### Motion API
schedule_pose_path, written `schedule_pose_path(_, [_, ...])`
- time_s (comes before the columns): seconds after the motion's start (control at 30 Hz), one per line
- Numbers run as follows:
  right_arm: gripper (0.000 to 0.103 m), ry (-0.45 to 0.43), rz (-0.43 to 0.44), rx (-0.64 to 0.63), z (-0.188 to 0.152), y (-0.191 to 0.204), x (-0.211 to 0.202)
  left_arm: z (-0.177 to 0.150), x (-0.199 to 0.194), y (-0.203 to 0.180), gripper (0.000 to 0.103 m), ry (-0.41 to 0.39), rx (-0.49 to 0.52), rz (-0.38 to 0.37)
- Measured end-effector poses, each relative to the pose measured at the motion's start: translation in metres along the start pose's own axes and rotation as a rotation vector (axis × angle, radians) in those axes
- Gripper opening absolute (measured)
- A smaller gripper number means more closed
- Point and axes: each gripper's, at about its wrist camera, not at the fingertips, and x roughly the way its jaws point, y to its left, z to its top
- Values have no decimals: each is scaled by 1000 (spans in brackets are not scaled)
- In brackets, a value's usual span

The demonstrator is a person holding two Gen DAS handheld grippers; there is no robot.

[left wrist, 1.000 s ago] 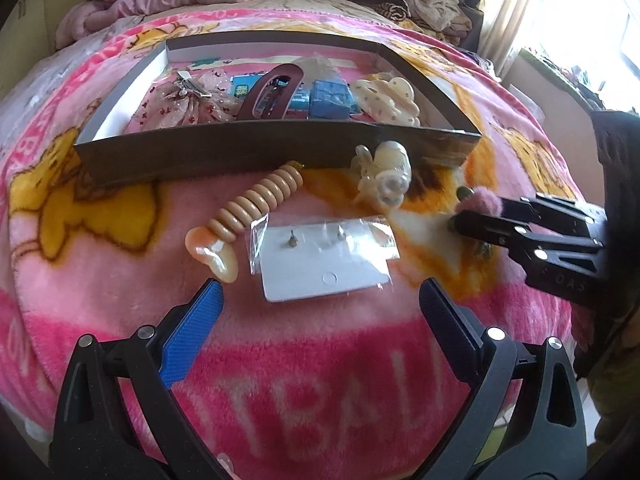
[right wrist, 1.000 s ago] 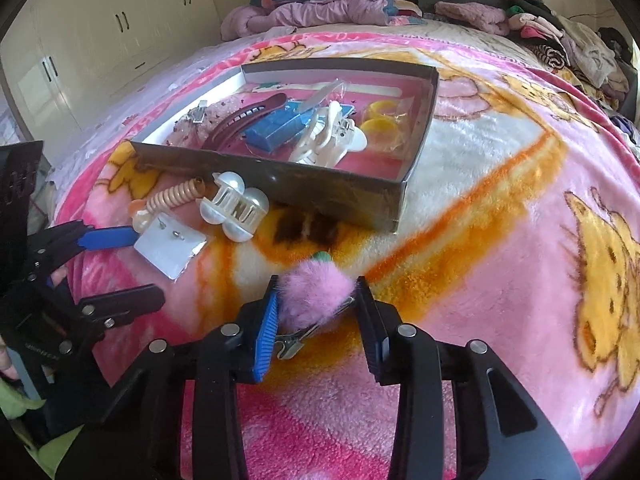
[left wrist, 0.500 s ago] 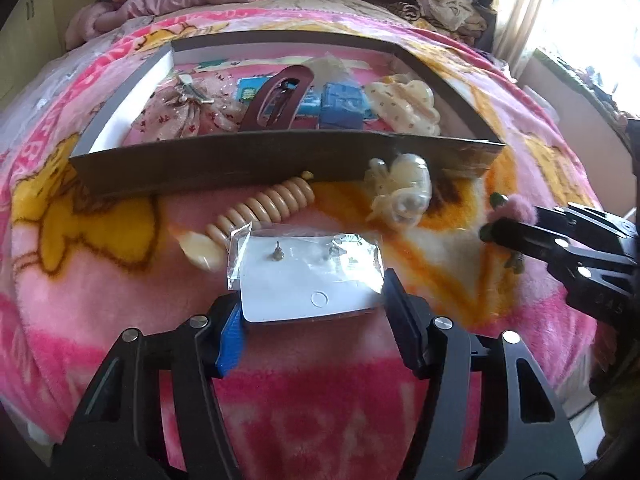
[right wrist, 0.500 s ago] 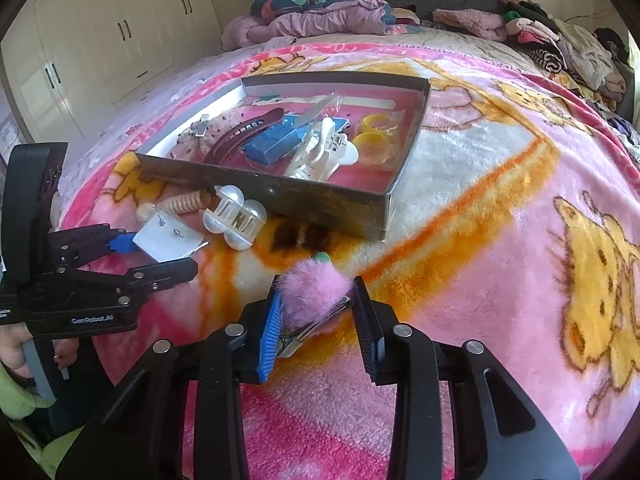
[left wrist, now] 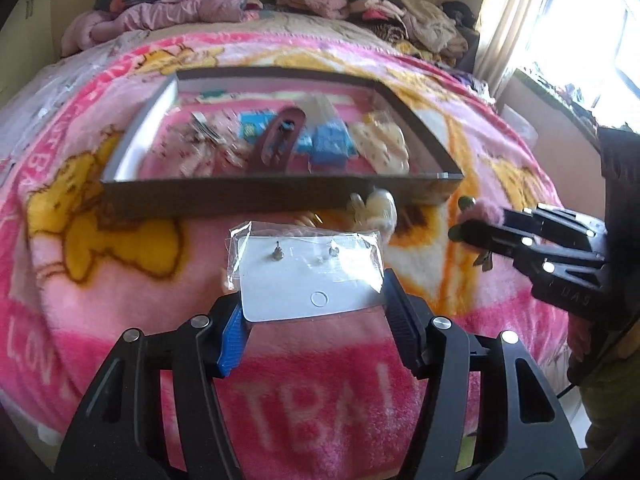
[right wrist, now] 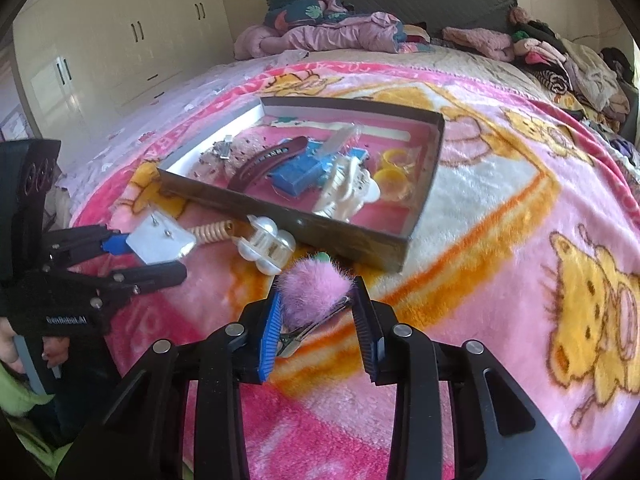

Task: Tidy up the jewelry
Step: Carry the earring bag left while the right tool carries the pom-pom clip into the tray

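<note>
a left gripper (left wrist: pixel 314 316) was clamped on the lower corners of an earring card (left wrist: pixel 308 280), a white rectangle sealed in a clear plastic sleeve with two small metal studs pinned near its top edge and a round punched mark low down. its jaws had just closed in on the card, which hung clear of the pink cartoon blanket (left wrist: pixel 120 300) on the bed. a right gripper (right wrist: pixel 316 316), set narrow, pinched a fluffy pink pom-pom hair clip (right wrist: pixel 314 294) with a green tip and a silver metal clasp below. behind both, near the middle of the bed, sat a shallow dark-walled tray (right wrist: pixel 288 220) holding a brown barrette (right wrist: pixel 268 160), a blue box (right wrist: pixel 298 170), a cream claw clip (right wrist: pixel 346 190) and yellow rings (right wrist: pixel 390 170). a pearl claw clip (right wrist: pixel 266 246) and a beige coil tie (right wrist: pixel 212 232) lay on the blanket just outside the tray's near wall.
</note>
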Motion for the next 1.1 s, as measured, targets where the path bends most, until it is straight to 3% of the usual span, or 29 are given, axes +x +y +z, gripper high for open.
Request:
schedule_pose_path(0.2, [32,-15,5,-27,10,13,-2,10,-16,11,51,-54,-22,12])
schedule_pose_path(0.63, [32,-54,17,-58,33,31,1,25,-21,40,51,-91,-74,31])
schedule_pose_path(1.1, [32,-107,-8,-45,54,25,-2,55,-22,49,51,-123,-74,40])
